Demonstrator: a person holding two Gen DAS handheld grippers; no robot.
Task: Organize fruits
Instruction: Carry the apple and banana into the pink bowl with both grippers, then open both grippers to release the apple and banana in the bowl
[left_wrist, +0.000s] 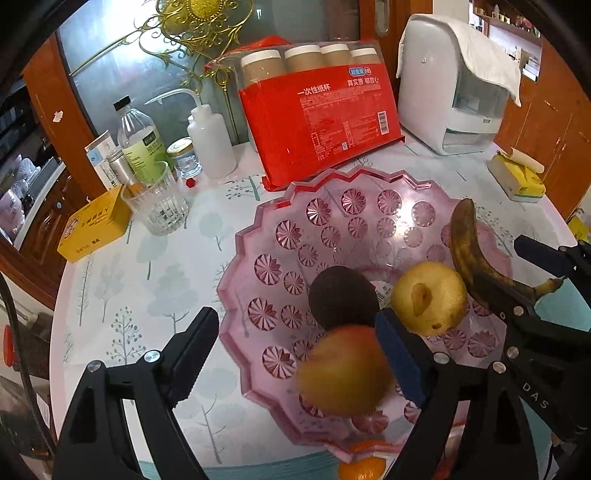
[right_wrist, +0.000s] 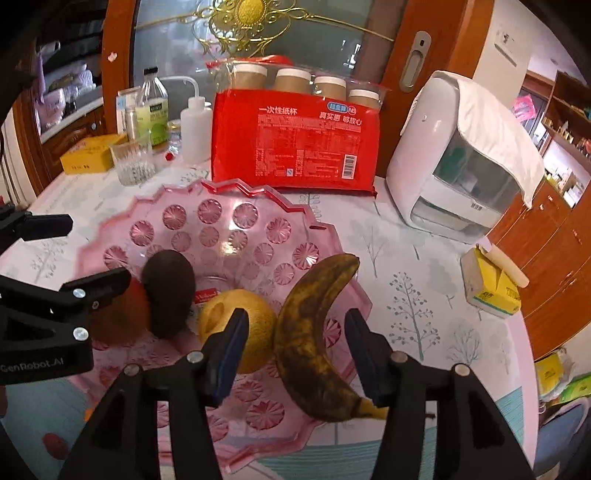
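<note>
Left wrist view: left hand-held gripper (left_wrist: 295, 347) wide apart, blurred peach (left_wrist: 345, 369) loose between jaws over pink fruit bowl (left_wrist: 258, 229) near desk's front edge, right hand-held gripper (right_wrist: 295, 347) half-open astride browned banana (right_wrist: 314, 339), likely both just released into bowl.

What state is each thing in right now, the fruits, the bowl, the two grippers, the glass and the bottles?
left gripper: open, blurred apple between its fingers
right gripper: open, astride the banana
apple: blurred, over the bowl's near side
banana: browned, in the bowl
yellow fruit: in the bowl
avocado: in the bowl
pink bowl: upright
glass: upright, apparently empty
squeeze bottle: upright, capped
</note>
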